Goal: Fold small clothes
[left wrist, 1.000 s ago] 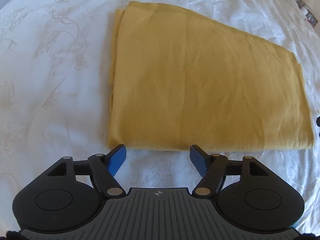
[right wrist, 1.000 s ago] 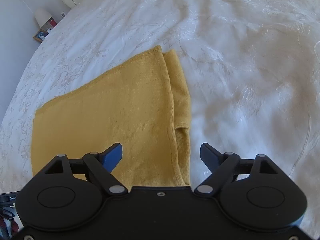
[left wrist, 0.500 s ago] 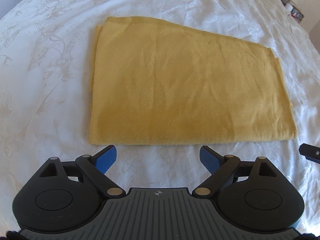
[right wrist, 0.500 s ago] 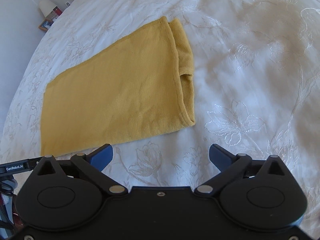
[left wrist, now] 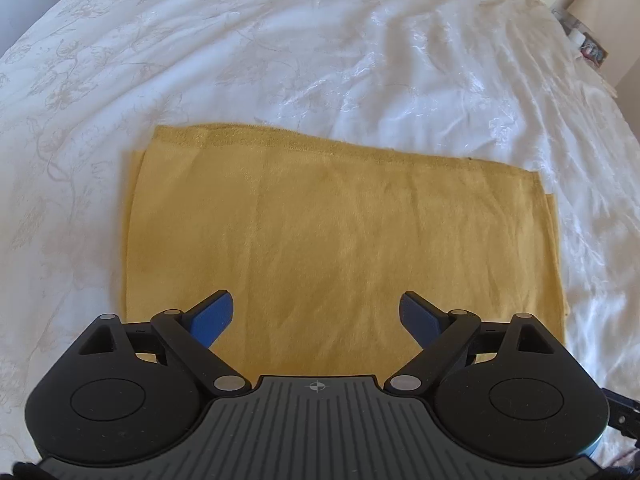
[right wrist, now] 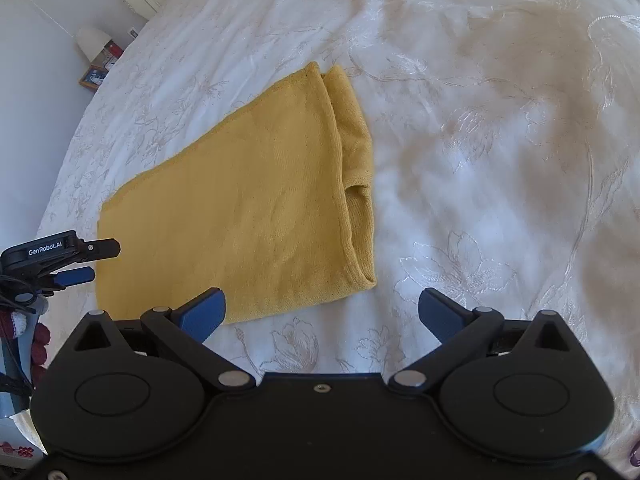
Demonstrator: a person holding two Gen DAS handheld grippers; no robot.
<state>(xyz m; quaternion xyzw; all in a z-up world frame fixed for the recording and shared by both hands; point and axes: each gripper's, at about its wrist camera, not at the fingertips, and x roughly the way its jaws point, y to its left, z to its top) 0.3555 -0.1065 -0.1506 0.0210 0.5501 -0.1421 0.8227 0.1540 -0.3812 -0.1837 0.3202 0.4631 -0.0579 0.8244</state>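
The yellow cloth looks soft and fuzzy, a knit with no shine. The white bedspread is smooth and a bit shiny, with flowers stitched into it. Both grippers, left and right, look like dull black plastic with blue pads and small shiny metal pins.

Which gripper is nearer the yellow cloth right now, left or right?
Left. The left gripper hangs open over the yellow cloth's near edge; the right gripper is open over the white bedspread, just off the cloth's near right corner.
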